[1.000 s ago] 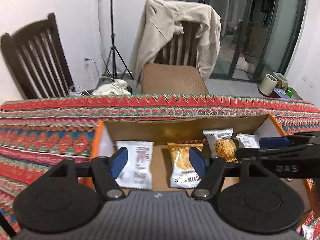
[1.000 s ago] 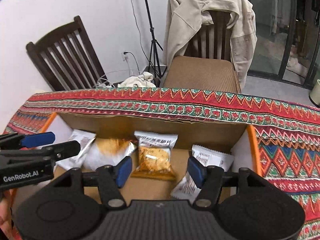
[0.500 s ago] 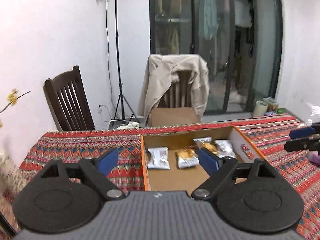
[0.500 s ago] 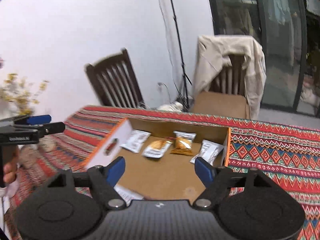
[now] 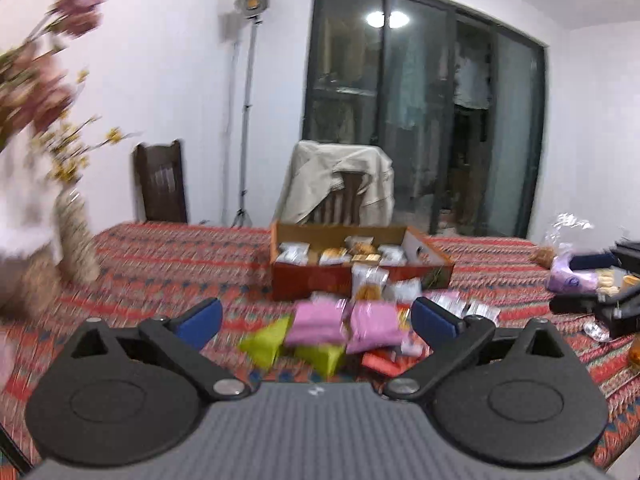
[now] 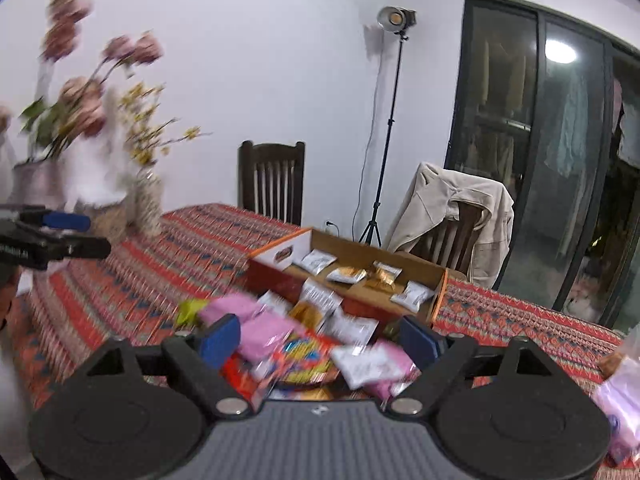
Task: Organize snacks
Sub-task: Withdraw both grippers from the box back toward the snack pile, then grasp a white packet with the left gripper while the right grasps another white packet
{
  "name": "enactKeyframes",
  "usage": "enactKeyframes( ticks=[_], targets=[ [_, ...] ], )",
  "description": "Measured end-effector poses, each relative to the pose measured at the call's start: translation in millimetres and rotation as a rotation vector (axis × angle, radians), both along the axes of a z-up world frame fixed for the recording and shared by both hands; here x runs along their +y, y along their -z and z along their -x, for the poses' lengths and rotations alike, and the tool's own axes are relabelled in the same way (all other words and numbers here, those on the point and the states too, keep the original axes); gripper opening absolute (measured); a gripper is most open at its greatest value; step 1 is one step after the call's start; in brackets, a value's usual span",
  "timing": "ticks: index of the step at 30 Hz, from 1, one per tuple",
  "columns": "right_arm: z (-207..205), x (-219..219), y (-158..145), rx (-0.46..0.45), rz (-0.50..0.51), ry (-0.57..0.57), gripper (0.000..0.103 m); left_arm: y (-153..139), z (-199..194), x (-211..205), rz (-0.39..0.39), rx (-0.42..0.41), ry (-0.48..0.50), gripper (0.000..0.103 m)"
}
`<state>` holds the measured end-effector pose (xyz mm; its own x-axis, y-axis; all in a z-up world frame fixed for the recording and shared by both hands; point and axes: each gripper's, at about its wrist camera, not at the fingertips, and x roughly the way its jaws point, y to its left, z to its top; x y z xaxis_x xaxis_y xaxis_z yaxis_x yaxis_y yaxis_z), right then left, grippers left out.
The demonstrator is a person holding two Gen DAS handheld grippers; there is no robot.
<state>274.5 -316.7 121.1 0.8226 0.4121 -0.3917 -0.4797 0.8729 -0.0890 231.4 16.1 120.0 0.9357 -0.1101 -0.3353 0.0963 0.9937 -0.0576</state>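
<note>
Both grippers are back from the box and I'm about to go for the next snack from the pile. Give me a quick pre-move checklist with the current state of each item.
1. Left gripper empty and open: ok. Its jaws have just been opening and nothing sits between them.
2. Right gripper empty and open: ok, jaws have just been opening too.
3. Cardboard box has room: ok. A row of packets lies along the far side, bare floor in front.
4. Loose snacks within view: ok. Pink packets, green packets and others lie heaped before the box.
5. A single packet cleanly separable: cannot tell, the pile overlaps and is blurred.
6. Flower vase clear of the pile: ok, it stands off to the left.
</note>
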Motion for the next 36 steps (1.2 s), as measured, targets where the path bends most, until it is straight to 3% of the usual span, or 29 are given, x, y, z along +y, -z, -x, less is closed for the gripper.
enactKeyframes(
  ticks=[6,10,13,26,36],
  targets=[
    [51,11,65,0.062,0.019,0.092,0.089,39,46,2,0.014,0.080,-0.041,0.103],
    [69,-4,101,0.162,-0.048,0.108,0.089,62,54,-3,-0.026,0.149,-0.062,0.103],
    [80,-14,119,0.193,-0.043,0.167,0.089,73,55,-4,-0.032,0.183,-0.070,0.103],
    [71,-31,135,0.226,-0.079,0.206,0.088,81,32,-33,-0.105,0.214,-0.021,0.103],
    [38,-41,140,0.250,-0.109,0.235,0.088,83,-18,-59,-0.084,0.232,0.081,0.103]
  ],
)
